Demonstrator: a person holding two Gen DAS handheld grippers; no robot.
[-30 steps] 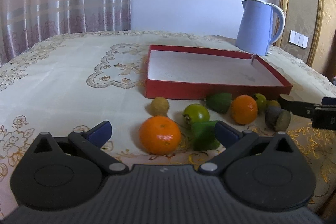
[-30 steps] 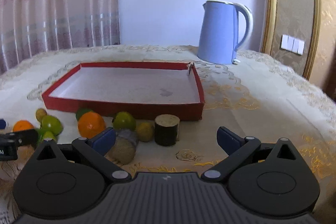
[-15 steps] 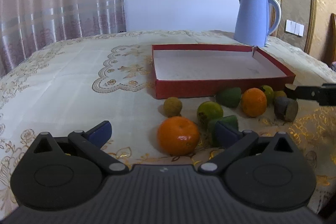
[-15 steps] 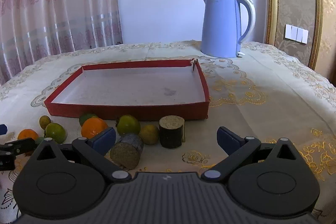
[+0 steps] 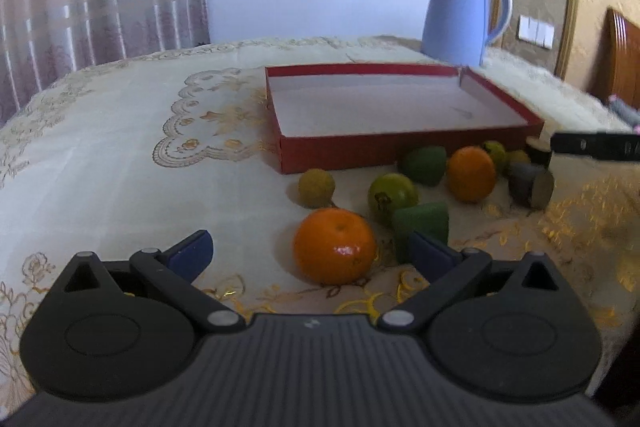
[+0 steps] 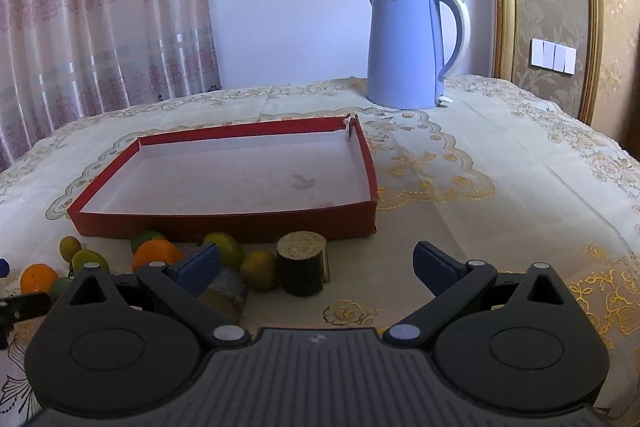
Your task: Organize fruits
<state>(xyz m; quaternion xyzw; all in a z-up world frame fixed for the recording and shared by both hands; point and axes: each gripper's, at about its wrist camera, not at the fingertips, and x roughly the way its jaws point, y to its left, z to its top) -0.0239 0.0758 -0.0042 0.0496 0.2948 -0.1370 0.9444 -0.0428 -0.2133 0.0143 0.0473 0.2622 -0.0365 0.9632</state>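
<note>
Evidently nothing has yet been sorted: the red tray (image 5: 400, 151) on the tabletop (image 5: 120, 163) is seen to hold no fruit, so the whole job appears to remain.

From left to right in the left wrist view, the fruits are laid out loose along the tray's near wall: a small yellow-brown fruit (image 5: 316, 187), a glossy orange (image 5: 335, 245) nearest the camera, a green round fruit (image 5: 392, 195), two green cone-shaped pieces (image 5: 422, 225), a second orange (image 5: 471, 173), and two dark cylindrical pieces (image 5: 531, 183) (what these are cannot be told).

The left gripper (image 5: 308, 251) is held wide open and empty, just before the near orange. The right gripper (image 6: 316, 269) is likewise spread wide, nothing gripped, near the cylinders.
</note>
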